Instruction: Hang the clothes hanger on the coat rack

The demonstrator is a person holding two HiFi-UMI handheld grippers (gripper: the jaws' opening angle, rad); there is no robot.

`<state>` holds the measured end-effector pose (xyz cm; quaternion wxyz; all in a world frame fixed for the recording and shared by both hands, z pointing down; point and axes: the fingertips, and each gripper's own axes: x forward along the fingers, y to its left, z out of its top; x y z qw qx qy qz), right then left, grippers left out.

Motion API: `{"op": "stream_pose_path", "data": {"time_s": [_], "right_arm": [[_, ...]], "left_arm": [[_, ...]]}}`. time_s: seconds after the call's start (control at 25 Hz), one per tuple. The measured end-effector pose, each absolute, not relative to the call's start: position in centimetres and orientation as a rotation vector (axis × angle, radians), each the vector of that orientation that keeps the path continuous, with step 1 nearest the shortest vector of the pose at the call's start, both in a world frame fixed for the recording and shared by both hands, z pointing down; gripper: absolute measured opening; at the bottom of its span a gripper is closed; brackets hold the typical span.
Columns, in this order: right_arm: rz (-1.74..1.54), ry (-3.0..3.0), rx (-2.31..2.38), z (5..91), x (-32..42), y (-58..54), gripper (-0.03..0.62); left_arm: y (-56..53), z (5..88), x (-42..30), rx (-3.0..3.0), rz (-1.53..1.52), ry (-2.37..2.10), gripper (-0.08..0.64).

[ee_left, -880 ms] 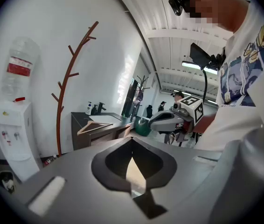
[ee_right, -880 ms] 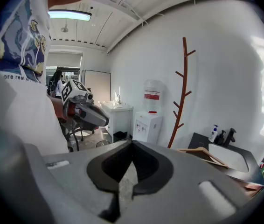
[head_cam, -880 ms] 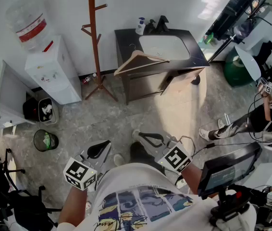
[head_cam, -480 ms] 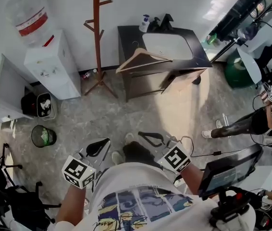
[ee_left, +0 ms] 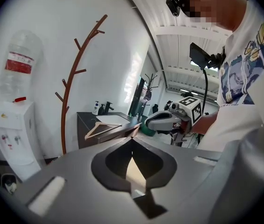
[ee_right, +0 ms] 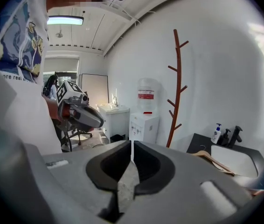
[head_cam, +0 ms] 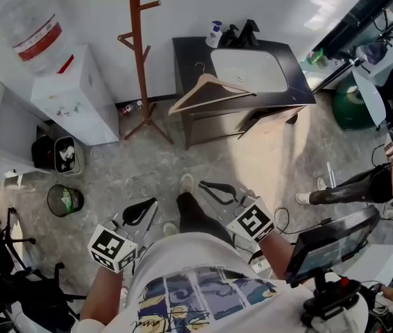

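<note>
Jaws clenched on nothing, my left gripper [head_cam: 139, 216] and right gripper [head_cam: 215, 189] are held low by my body. Well ahead of them, the clothes hanger [head_cam: 210, 91] lies on the dark bench [head_cam: 186, 57]; the coat rack [head_cam: 139, 54] stands ahead-left.

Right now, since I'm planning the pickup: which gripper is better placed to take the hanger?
Right, probably: the right gripper lines up with the hanger on the vanity and sits nearer it; the left gripper is offset toward the coat rack. Both are shut and empty.
</note>
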<state>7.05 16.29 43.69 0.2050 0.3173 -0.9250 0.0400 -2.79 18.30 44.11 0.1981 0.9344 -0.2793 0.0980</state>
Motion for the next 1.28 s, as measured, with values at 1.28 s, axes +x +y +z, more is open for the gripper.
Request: {"op": "stream_pose_path", "data": {"time_s": [1.28], "right_arm": [[0.179, -2.091, 0.697, 63.1, 34.1, -22.7, 0.133]], "left_arm": [[-8.5, 41.4, 11.1, 2.640, 0.394, -0.740, 0.020]]}}
